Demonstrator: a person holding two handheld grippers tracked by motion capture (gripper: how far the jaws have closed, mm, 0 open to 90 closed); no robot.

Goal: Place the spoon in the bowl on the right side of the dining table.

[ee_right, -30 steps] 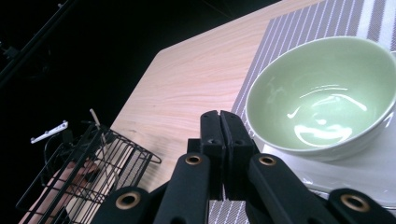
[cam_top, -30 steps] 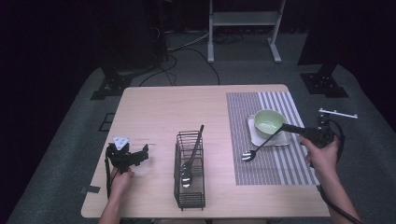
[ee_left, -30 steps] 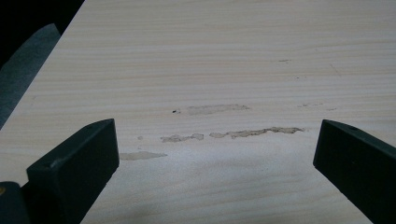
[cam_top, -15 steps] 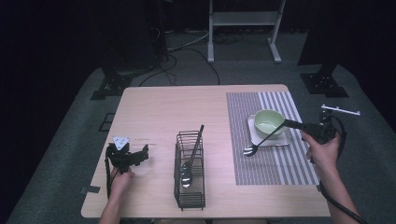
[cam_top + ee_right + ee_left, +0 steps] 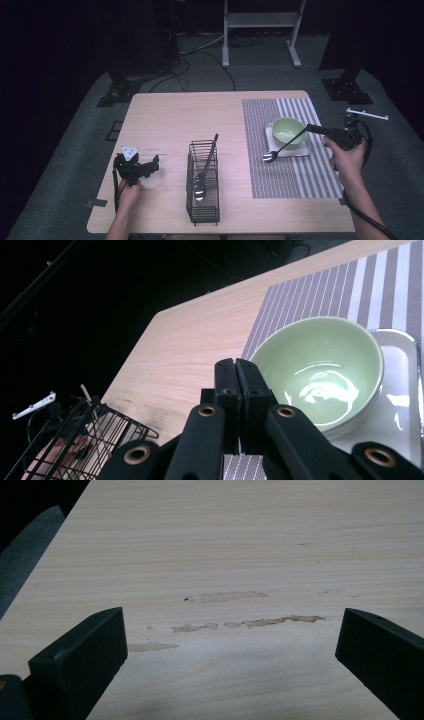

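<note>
Now the right gripper (image 5: 320, 131) is clamped on a fork (image 5: 281, 148) beside the bowl (image 5: 288, 131); a spoon (image 5: 204, 172) stands in the basket (image 5: 202, 210); the left gripper (image 5: 150, 165) is wide apart.

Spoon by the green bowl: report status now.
Right gripper shut on spoon, its head over the white tray beside the bowl. Left gripper open, over bare table. Nothing in the way.

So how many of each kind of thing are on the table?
Bowl: 1
Plate: 1
Mat: 1
Basket: 1
Cutlery I can make out: 2, a spoon in the basket and what looks like a fork in the right gripper
Total: 6
</note>
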